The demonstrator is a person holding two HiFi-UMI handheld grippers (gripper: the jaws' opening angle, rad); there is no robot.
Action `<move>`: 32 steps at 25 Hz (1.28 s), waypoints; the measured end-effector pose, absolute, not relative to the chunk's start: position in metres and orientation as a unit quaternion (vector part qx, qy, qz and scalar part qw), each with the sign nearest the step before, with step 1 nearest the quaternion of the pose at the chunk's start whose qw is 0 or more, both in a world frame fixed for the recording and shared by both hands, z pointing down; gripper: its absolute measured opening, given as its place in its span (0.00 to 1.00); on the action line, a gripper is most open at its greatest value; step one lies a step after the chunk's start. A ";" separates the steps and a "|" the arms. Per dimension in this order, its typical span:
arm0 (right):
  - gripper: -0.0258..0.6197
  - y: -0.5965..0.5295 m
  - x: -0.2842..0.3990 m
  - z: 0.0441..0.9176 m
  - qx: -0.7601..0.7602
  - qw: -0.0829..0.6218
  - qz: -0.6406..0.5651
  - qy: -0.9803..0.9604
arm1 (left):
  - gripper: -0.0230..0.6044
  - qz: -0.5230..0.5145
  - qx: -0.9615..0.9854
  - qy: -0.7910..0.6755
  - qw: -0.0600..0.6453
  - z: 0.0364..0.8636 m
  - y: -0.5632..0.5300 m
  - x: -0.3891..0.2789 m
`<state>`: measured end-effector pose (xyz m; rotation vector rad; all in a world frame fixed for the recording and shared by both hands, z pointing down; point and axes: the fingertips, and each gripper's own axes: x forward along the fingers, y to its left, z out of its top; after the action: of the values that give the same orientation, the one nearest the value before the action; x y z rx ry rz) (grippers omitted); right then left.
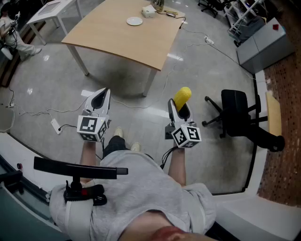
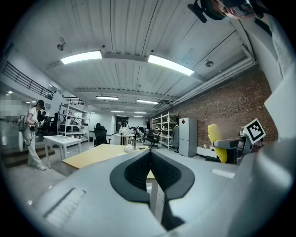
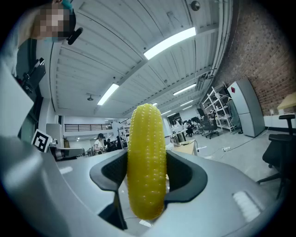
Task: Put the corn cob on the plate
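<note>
Corn cob [image 3: 147, 162] stands upright between the jaws of your right gripper [image 1: 179, 106]. The dark pads press on it from both sides, so the jaws are spread wide around it. In the head view the yellow end of the cob sticks out past the front of this gripper, above the grey floor.

Your left gripper [image 1: 99, 99] is held level beside the right one, with a gap between the two. Its jaws are closed together and hold nothing.

You hold both grippers in front of your body, well apart from the wooden table [image 1: 117, 40]. The white plate [image 1: 134, 21] lies on the far part of this table, near a small white box [image 1: 149, 12]. A black office chair [image 1: 237, 113] stands on the floor to the right of your right gripper.
</note>
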<state>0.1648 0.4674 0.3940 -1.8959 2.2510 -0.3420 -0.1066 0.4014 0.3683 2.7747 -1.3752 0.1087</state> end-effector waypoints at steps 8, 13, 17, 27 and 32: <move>0.43 0.464 0.170 0.394 -0.641 0.098 -0.115 0.753 | 0.07 0.033 0.895 -0.444 0.016 0.360 0.399 -0.103; 0.43 0.459 0.165 0.389 -0.623 0.106 -0.121 0.765 | 0.07 0.033 0.893 -0.449 0.014 0.352 0.397 -0.104; 0.43 0.454 0.165 0.395 -0.617 0.100 -0.126 0.771 | 0.07 0.038 0.890 -0.454 0.013 0.358 0.395 -0.102; 0.43 0.384 0.169 0.410 -0.604 0.093 -0.124 0.781 | 0.07 0.045 0.884 -0.465 0.014 0.368 0.328 -0.095; 0.43 0.335 0.162 0.407 -0.605 0.088 -0.132 0.780 | 0.07 0.049 0.886 -0.460 0.020 0.365 0.277 -0.097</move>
<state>0.1623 0.3351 0.4074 -1.7999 2.3227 -0.3920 -0.0969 0.2772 0.3650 2.7493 -1.4256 0.1517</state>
